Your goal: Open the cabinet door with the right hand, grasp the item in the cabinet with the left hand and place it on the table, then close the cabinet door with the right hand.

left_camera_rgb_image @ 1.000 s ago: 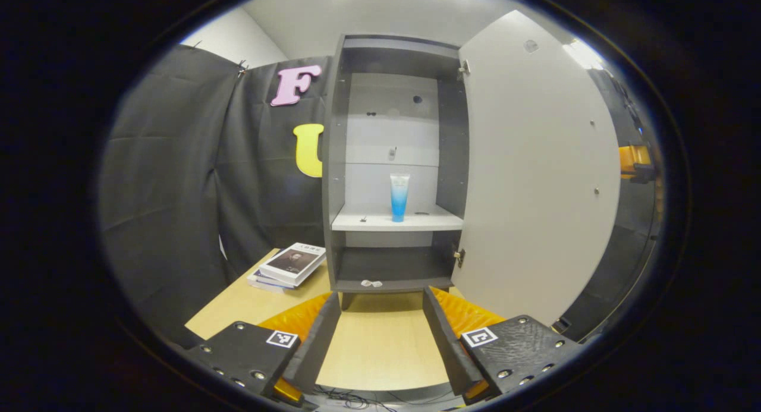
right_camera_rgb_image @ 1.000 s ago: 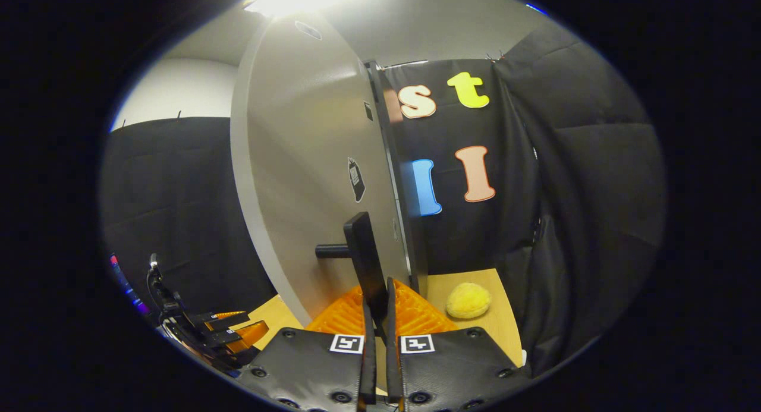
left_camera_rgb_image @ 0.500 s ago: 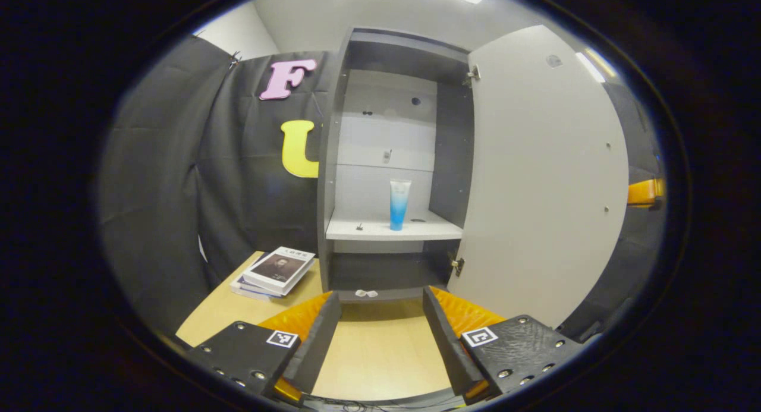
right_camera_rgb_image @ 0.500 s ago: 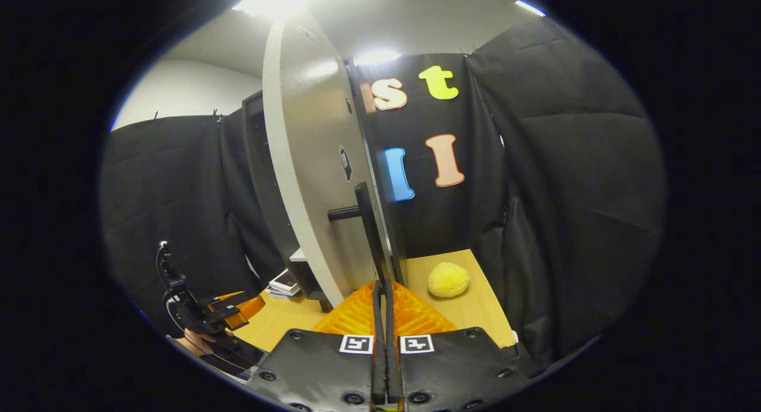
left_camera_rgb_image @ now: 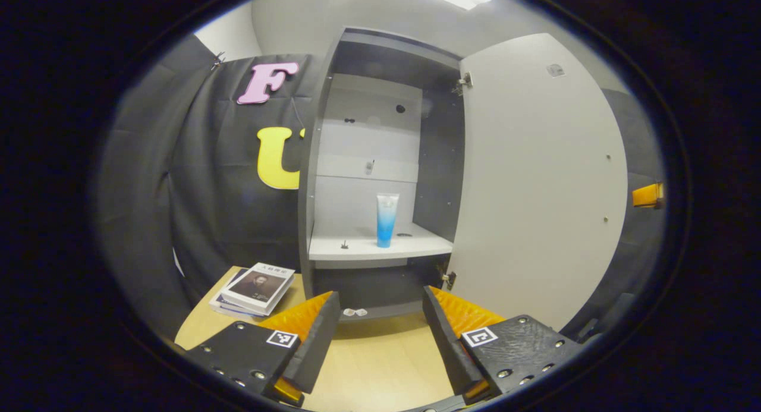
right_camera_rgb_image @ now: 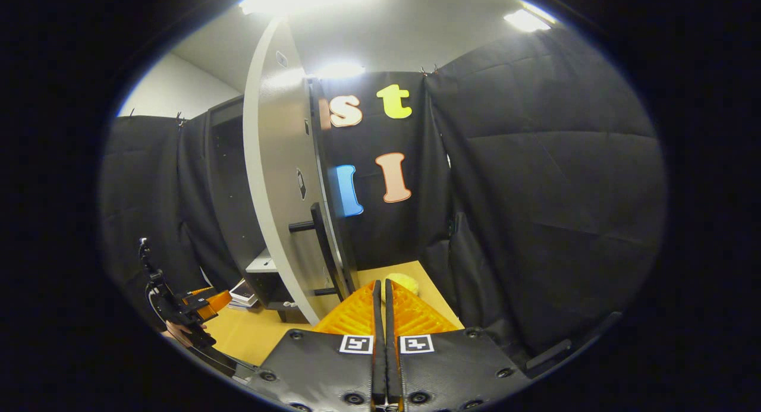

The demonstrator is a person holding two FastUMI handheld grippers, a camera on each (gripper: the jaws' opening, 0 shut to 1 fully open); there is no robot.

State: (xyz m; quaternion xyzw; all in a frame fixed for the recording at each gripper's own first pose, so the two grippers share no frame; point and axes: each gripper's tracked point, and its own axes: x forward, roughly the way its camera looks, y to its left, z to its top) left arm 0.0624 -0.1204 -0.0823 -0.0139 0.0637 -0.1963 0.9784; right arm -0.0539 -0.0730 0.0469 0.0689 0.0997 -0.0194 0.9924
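door (left_camera_rgb_image: 538,180): swung wide open, hinged on the cabinet's right side, inside face toward the left gripper view. door-opening step looks done.
handle (right_camera_rgb_image: 324,245): dark bar on the door's outer face, in the right gripper view. nothing is holding it.
right gripper (right_camera_rgb_image: 382,302): jaws closed flat together, nothing between them, clear of the handle, low in front of the door edge. judgement: park it there, out of the door's swing and out of the left arm's path.
left gripper (left_camera_rgb_image: 380,314): jaws spread wide, empty, hovering over the table (left_camera_rgb_image: 368,370) in front of the cabinet (left_camera_rgb_image: 380,162), aimed at the opening.
item: blue-and-white tube (left_camera_rgb_image: 386,219) standing upright on its cap on the middle shelf (left_camera_rgb_image: 410,245), roughly centre, well apart from both side walls. a small dark bit lies on the shelf to its left.
step in hand: left-hand reach for the tube, not yet started as far as i can judge.
how to do it: raise to shelf height first, then go straight in. keep the jaws wide until the tube sits between the fingers, close on the lower-middle of the body.
risks: tall narrow thing on a small base, a nudge from one finger will likely tip it. soft body, so squeeze moderately. watch the shelf lip and the left wall on entry.
other stuff: books (left_camera_rgb_image: 255,284) on the table left of the cabinet, small clear bit (left_camera_rgb_image: 355,311) on the cabinet's bottom ledge, yellow soft thing (right_camera_rgb_image: 401,283) on the table behind the right gripper's fingers. none in the way.
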